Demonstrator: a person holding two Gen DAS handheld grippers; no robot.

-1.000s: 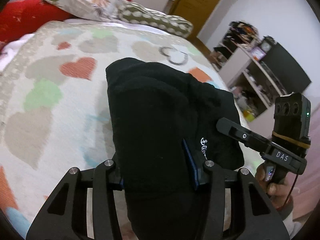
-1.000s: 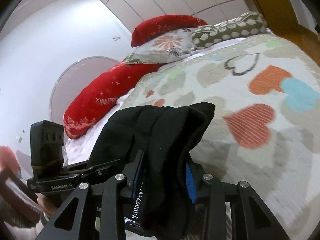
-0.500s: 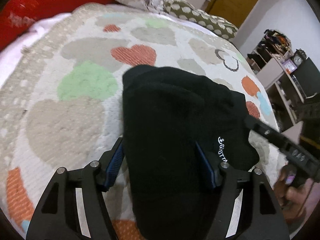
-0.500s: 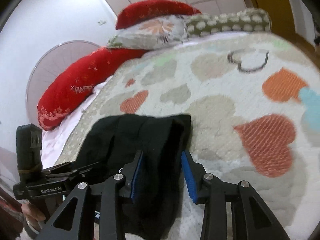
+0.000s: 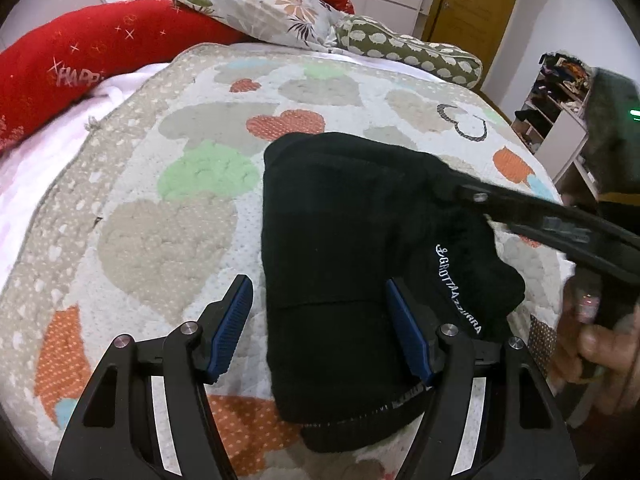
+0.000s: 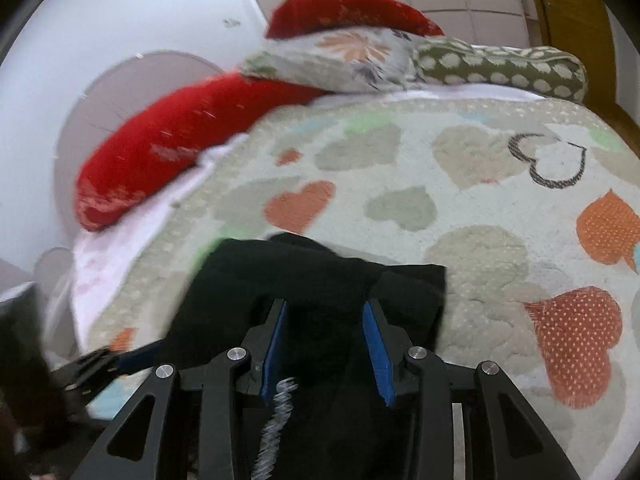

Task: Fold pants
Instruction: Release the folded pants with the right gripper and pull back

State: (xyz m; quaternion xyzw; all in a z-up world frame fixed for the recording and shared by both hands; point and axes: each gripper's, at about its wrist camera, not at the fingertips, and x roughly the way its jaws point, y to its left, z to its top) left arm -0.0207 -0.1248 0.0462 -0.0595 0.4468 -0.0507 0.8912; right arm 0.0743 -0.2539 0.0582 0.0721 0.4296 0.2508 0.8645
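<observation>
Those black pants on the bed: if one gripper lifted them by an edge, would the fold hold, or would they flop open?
Probably flop. The black pants are soft fabric that sags and bulges over the heart-print bedspread, so they look limp. Their thick fuzzy layers suggest some weight, likely pulling the fold apart. They seem grippy rather than slippery.

White walls (image 5: pixel 576 20), a wooden door (image 5: pixel 476 4), cluttered shelves (image 5: pixel 560 92).

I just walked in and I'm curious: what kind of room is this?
Most likely a bedroom: a bed with a heart-patterned quilt, pillows piled at its head, and black pants lying on it.
</observation>
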